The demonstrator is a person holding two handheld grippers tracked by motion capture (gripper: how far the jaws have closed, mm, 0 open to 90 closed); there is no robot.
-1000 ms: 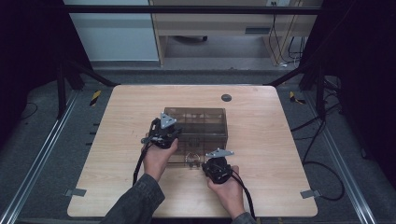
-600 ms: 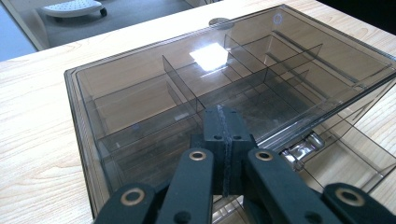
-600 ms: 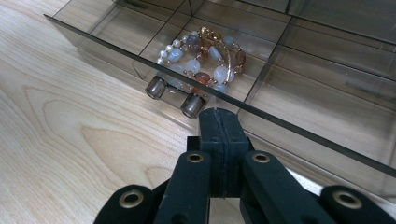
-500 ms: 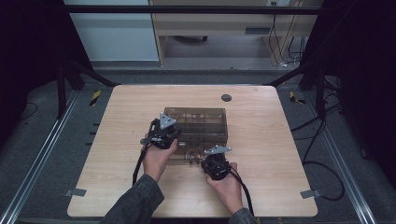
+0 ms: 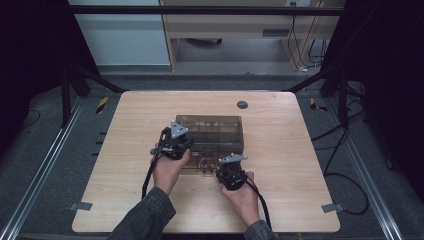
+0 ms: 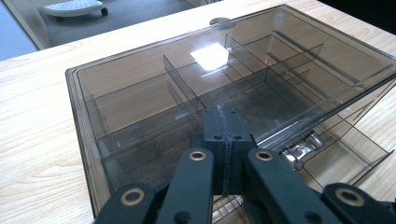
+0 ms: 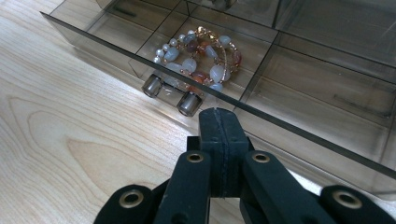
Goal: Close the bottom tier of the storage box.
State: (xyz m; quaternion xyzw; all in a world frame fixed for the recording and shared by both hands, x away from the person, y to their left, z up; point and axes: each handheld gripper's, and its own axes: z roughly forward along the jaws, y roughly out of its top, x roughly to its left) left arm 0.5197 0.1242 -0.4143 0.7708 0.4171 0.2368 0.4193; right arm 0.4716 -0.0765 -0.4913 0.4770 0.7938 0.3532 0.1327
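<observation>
Now both grippers work at a smoked, see-through plastic box [image 5: 216,134] that stands near the middle of the wooden bench [image 5: 125,150]. The box has a closed top and many small compartments inside, and a drawer [image 7: 299,88] is pulled out from its near side, toward the person.

The left gripper [image 6: 223,120] has its two black jaws pressed fully together, with nothing between them. In the left gripper view its tip rests on or just above the near edge of the box top; I cannot tell if it really touches. In the high view the left hand [image 5: 169,169] holds this gripper at the left near corner of the box.

The right gripper [image 7: 219,122] is also closed tight, with nothing between its jaws. Its tip is at the front wall of the drawer, just beside the drawer handle [image 7: 170,94], which has two round clear posts.

A bead bracelet [image 7: 200,56], with pale, white and reddish beads, lies in the drawer compartment directly behind the handle. The other drawer compartments near it look bare.

A small dark round cap [image 5: 242,104] sits in the bench surface behind the box, well apart from it.
</observation>
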